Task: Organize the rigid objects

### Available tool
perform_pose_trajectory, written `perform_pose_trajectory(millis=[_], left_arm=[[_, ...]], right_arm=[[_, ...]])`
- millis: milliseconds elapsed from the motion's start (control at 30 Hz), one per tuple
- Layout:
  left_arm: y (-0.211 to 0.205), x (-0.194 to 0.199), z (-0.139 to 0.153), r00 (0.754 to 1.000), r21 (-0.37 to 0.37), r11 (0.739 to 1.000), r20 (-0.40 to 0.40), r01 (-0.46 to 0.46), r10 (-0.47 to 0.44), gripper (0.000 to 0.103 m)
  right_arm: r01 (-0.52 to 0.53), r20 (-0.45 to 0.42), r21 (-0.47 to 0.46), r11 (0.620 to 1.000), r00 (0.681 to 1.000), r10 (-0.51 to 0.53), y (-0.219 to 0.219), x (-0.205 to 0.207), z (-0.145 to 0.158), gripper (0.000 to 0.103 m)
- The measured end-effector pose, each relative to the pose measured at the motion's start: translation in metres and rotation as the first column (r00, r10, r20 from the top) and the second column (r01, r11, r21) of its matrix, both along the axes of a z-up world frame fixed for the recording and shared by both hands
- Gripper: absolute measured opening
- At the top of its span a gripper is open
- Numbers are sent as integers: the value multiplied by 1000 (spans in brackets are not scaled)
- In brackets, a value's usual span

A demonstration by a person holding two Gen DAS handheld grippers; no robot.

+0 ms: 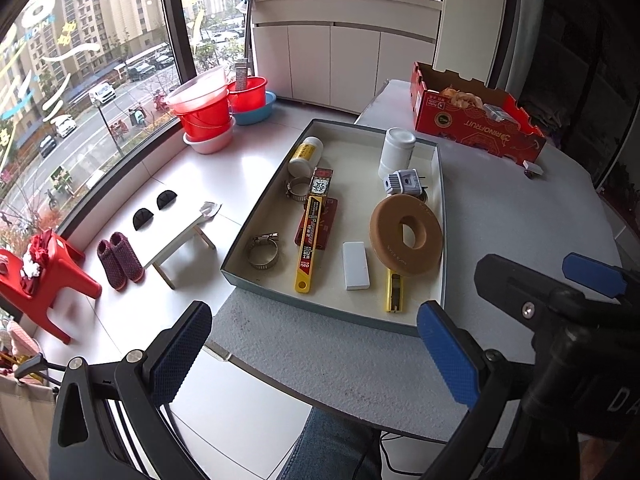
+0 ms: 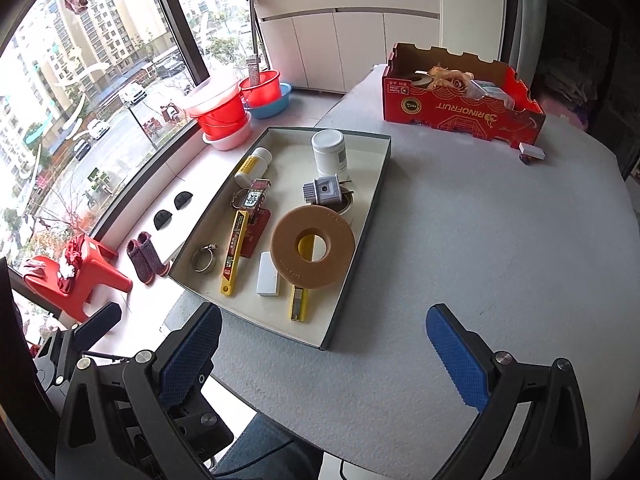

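A shallow grey tray [image 1: 236,252] [image 2: 352,276] lies on the grey table and holds several rigid items: a tan foam ring [image 1: 406,232] [image 2: 312,246], a white block [image 1: 355,266] [image 2: 268,274], a long yellow cutter [image 1: 309,244] [image 2: 233,252], a second yellow cutter [image 1: 394,292] [image 2: 299,302] partly under the ring, two hose clamps [image 1: 263,252] [image 2: 204,258], a white jar [image 1: 396,150] [image 2: 329,151], a pill bottle [image 1: 305,156] [image 2: 253,166] and a grey plug adapter [image 1: 404,182] [image 2: 322,189]. My left gripper [image 1: 316,352] and right gripper [image 2: 324,356] hover open before the tray's near edge, both empty.
A red cardboard fruit box [image 1: 472,120] [image 2: 460,104] stands at the table's far side, with a small white item [image 1: 532,168] [image 2: 532,153] beside it. Left of the table, on the floor, are a red stool [image 1: 44,280], slippers [image 1: 120,260], a small white stool [image 1: 176,244] and red basins [image 1: 208,108].
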State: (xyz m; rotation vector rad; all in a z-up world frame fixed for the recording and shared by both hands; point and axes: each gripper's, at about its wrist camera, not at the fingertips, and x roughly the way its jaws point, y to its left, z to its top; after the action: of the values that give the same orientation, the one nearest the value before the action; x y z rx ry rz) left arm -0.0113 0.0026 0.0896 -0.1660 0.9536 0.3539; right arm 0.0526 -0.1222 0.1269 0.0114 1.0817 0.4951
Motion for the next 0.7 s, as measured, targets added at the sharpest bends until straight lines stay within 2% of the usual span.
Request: perform_pose_trajectory(millis=[700], left_arm=[[-2, -6, 4, 1000, 15, 1000, 0, -12, 12, 102]], right_arm=[[-19, 24, -32, 999, 1000, 20, 7, -4, 5, 103]])
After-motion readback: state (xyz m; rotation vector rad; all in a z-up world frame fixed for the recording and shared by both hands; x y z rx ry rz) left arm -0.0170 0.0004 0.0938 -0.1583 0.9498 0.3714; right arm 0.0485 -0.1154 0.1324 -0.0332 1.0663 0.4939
